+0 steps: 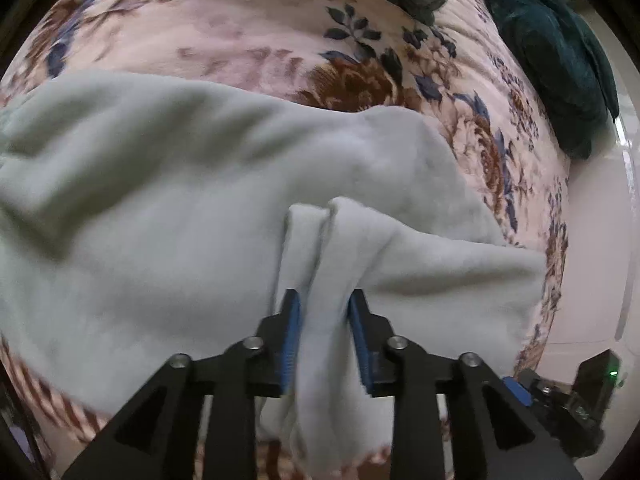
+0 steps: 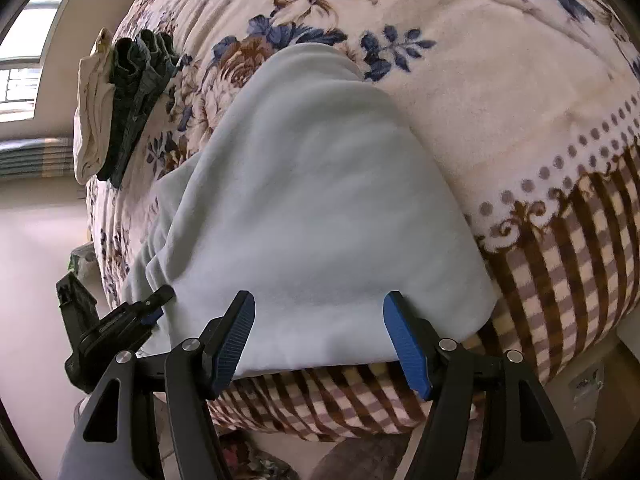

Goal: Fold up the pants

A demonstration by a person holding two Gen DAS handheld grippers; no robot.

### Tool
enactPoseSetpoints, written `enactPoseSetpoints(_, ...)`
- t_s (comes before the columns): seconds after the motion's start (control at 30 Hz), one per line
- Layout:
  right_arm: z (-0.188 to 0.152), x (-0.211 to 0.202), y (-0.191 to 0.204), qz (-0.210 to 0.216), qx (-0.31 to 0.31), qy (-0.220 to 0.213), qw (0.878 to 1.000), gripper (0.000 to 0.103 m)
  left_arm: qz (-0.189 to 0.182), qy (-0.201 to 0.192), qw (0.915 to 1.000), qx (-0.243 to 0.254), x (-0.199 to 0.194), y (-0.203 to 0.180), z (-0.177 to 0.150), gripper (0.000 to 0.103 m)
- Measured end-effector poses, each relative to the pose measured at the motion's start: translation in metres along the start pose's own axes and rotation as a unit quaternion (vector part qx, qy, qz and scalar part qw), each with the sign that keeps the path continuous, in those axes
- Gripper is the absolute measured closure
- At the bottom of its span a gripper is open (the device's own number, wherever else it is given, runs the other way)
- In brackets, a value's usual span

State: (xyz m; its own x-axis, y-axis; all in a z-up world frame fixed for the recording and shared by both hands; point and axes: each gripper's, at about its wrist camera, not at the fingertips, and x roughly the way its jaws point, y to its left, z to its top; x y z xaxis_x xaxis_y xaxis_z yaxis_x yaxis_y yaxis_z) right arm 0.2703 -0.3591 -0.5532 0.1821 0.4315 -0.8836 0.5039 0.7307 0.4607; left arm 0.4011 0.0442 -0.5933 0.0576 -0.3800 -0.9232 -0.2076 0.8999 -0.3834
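Left wrist view: left claw [image 1: 323,300] clenched on bunched pale pants [image 1: 192,200]; right claw [image 2: 319,304] released above them.

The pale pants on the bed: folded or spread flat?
Partly folded: the pale pants lie doubled, with a bunched ridge sticking up.

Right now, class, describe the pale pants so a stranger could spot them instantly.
Find the floral blanket covering the bed. At its checked near edge lie the pale mint fleece pants. Unlike the dark jeans and cream garment folded farther back, they're plain, light and fuzzy.
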Motion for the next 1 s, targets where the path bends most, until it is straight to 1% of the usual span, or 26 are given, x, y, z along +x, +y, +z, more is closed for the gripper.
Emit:
enactPoseSetpoints(0.03,0.000,-0.001,0.000,0.001,0.001,-0.001,1.000,0.034,-0.018,-0.002,0.9998,-0.011,-0.008,0.001,-0.006,0.072)
enactPoseSetpoints(0.1,-0.002,-0.003,-0.002,-0.002,0.004,-0.001,1.000,0.034,-0.043,0.004,0.9986,-0.032,-0.019,0.005,-0.024,0.069)
enactPoseSetpoints(0.13,-0.004,-0.004,-0.005,-0.003,0.010,0.000,1.000,0.034,-0.045,0.015,0.9984,-0.033,-0.018,0.006,-0.031,0.065)
enactPoseSetpoints(0.2,-0.009,-0.006,-0.012,-0.006,0.030,0.000,1.000,0.034,-0.039,0.037,0.9981,-0.029,-0.013,0.004,-0.045,0.064)
enactPoseSetpoints(0.23,-0.014,-0.007,-0.018,-0.005,0.047,0.000,0.999,0.034,-0.029,0.051,0.9981,-0.021,-0.004,0.002,-0.053,0.064)
enactPoseSetpoints(0.27,-0.017,-0.005,-0.023,-0.006,0.060,0.004,0.998,0.034,-0.011,0.057,0.9982,-0.016,0.005,0.000,-0.057,0.065)
enactPoseSetpoints(0.3,-0.021,-0.001,-0.031,-0.005,0.081,0.011,0.997,0.034,0.006,0.054,0.9985,-0.006,0.012,-0.001,-0.063,0.065)
enactPoseSetpoints(0.33,-0.021,0.005,-0.036,-0.004,0.090,0.019,0.996,0.036,0.034,0.048,0.9983,0.004,0.017,0.001,-0.067,0.065)
enactPoseSetpoints(0.37,-0.023,0.011,-0.040,-0.008,0.098,0.027,0.995,0.042,0.061,0.047,0.9970,0.010,0.023,0.006,-0.069,0.064)
enactPoseSetpoints(0.4,-0.023,0.017,-0.048,-0.013,0.111,0.028,0.993,0.060,0.063,0.050,0.9967,0.002,0.029,0.014,-0.070,0.062)
enactPoseSetpoints(0.43,-0.023,0.021,-0.054,-0.022,0.118,0.030,0.992,0.065,0.056,0.058,0.9966,-0.014,0.036,0.024,-0.068,0.061)
enactPoseSetpoints(0.5,-0.022,0.032,-0.070,-0.037,0.134,0.045,0.989,0.065,0.048,0.070,0.9962,-0.019,0.040,0.027,-0.065,0.060)
enactPoseSetpoints(0.57,-0.022,0.036,-0.077,-0.039,0.146,0.063,0.987,0.065,0.048,0.076,0.9959,-0.013,0.030,0.017,-0.061,0.060)
enactPoseSetpoints(0.63,-0.019,0.029,-0.069,-0.045,0.125,0.066,0.989,0.062,0.049,0.057,0.9972,0.003,0.007,0.001,-0.058,0.060)
enactPoseSetpoints(0.67,-0.018,0.023,-0.062,-0.054,0.106,0.066,0.991,0.062,0.045,0.036,0.9982,0.014,-0.008,-0.008,-0.054,0.060)
enactPoseSetpoints(0.7,-0.017,0.020,-0.056,-0.058,0.092,0.066,0.992,0.060,0.042,0.023,0.9987,0.018,-0.016,-0.010,-0.052,0.057)
enactPoseSetpoints(0.73,-0.016,0.014,-0.045,-0.062,0.069,0.068,0.993,0.052,0.041,0.004,0.9991,0.014,-0.028,-0.011,-0.046,0.053)
enactPoseSetpoints(0.77,-0.016,0.011,-0.039,-0.064,0.059,0.068,0.994,0.046,0.041,-0.013,0.9990,0.005,-0.036,-0.006,-0.043,0.052)
enactPoseSetpoints(0.8,-0.015,0.006,-0.028,-0.063,0.041,0.066,0.995,0.040,0.040,-0.054,0.9976,-0.020,-0.051,0.007,-0.037,0.052)
enactPoseSetpoints(0.83,-0.015,0.003,-0.021,-0.063,0.029,0.065,0.996,0.040,0.034,-0.079,0.9956,-0.037,-0.058,0.019,-0.035,0.052)
enactPoseSetpoints(0.87,-0.013,0.001,-0.012,-0.065,0.015,0.063,0.996,0.040,0.026,-0.106,0.9919,-0.066,-0.066,0.037,-0.034,0.050)
enactPoseSetpoints(0.9,-0.012,0.000,0.000,-0.071,-0.004,0.059,0.996,0.038,0.006,-0.127,0.9858,-0.109,-0.072,0.065,-0.033,0.036)
enactPoseSetpoints(0.93,-0.009,0.000,0.014,-0.077,-0.026,0.052,0.995,0.031,-0.011,-0.142,0.9795,-0.142,-0.074,0.088,-0.034,0.012)
enactPoseSetpoints(0.97,-0.006,0.002,0.025,-0.082,-0.043,0.049,0.995,0.029,-0.024,-0.159,0.9705,-0.180,-0.074,0.113,-0.038,0.003)
enactPoseSetpoints(1.0,-0.001,0.005,0.038,-0.086,-0.058,0.047,0.994,0.029,-0.033,-0.176,0.9582,-0.223,-0.073,0.135,-0.044,0.001)
